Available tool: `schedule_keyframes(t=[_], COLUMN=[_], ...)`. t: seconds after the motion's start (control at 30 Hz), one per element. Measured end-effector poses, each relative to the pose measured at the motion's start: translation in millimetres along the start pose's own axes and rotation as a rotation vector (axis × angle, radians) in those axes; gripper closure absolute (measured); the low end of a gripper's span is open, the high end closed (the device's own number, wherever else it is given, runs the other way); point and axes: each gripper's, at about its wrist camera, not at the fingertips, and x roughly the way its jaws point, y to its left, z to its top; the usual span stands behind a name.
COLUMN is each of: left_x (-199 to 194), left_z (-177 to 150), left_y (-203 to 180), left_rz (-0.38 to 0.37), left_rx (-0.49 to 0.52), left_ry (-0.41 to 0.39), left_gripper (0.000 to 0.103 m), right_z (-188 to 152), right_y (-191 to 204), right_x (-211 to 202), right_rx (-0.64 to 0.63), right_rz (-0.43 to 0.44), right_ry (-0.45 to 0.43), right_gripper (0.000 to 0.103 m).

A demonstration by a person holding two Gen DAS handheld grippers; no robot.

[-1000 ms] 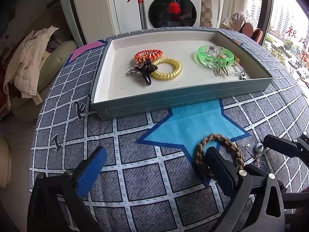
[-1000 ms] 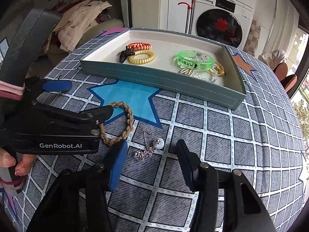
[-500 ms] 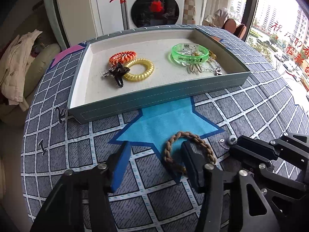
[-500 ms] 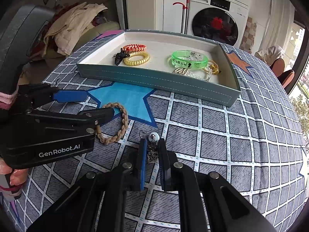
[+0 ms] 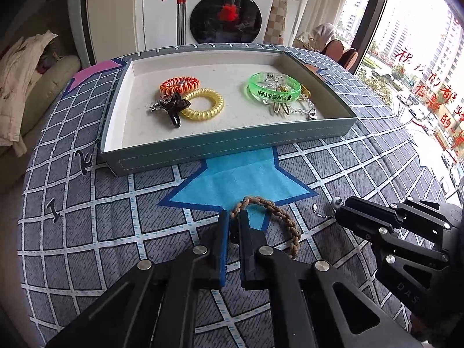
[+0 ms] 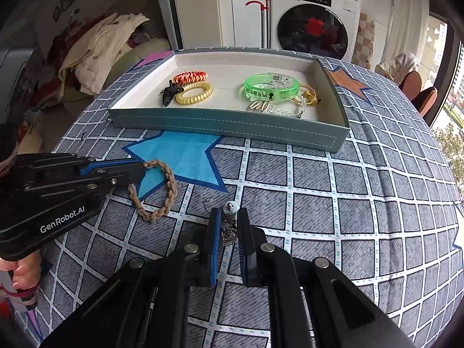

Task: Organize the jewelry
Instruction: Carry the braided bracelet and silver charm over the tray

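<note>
A brown braided bracelet (image 5: 278,211) lies on the tablecloth by the blue star; my left gripper (image 5: 233,220) is shut on its near-left part. It also shows in the right wrist view (image 6: 168,185). My right gripper (image 6: 229,217) is shut on a silver chain necklace (image 6: 229,230) with a round bead (image 6: 231,207). The teal tray (image 5: 220,148) behind holds an orange coil tie (image 5: 179,84), a yellow coil tie (image 5: 206,104), a black hair clip (image 5: 174,107), a green bangle (image 5: 274,90) and a silver chain (image 5: 301,110).
The table is covered by a grey checked cloth (image 6: 348,188) with star patches. A washing machine (image 6: 313,29) stands behind the table. A pile of clothes (image 6: 95,49) lies on a sofa at the left. Chairs (image 6: 417,87) stand at the right.
Both grippers have closed from open: the left on the braided bracelet, the right on the chain necklace. Both have moved slightly closer to the tray.
</note>
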Motion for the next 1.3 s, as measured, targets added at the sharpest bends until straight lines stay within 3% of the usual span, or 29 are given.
schedule_keyframes(t=[0.57, 0.93, 1.3], left_x=[-35, -42, -43], left_z=[20, 40, 79], left_y=[6, 13, 32], left_rz=[-0.019, -0.009, 0.017], left_rx=[-0.016, -0.028, -0.069], left_ry=[-0.095, -0.137, -0.196], left_gripper=[0.077, 0.077, 0.077], right_z=[16, 46, 89], right_y=[-7, -14, -31], right_x=[-18, -24, -18], right_rx=[0.054, 0.068, 0.102], right_rz=[0.030, 0.044, 0.040], right_ry=[-0.033, -0.065, -0.101], right_gripper=[0.091, 0.091, 0.091])
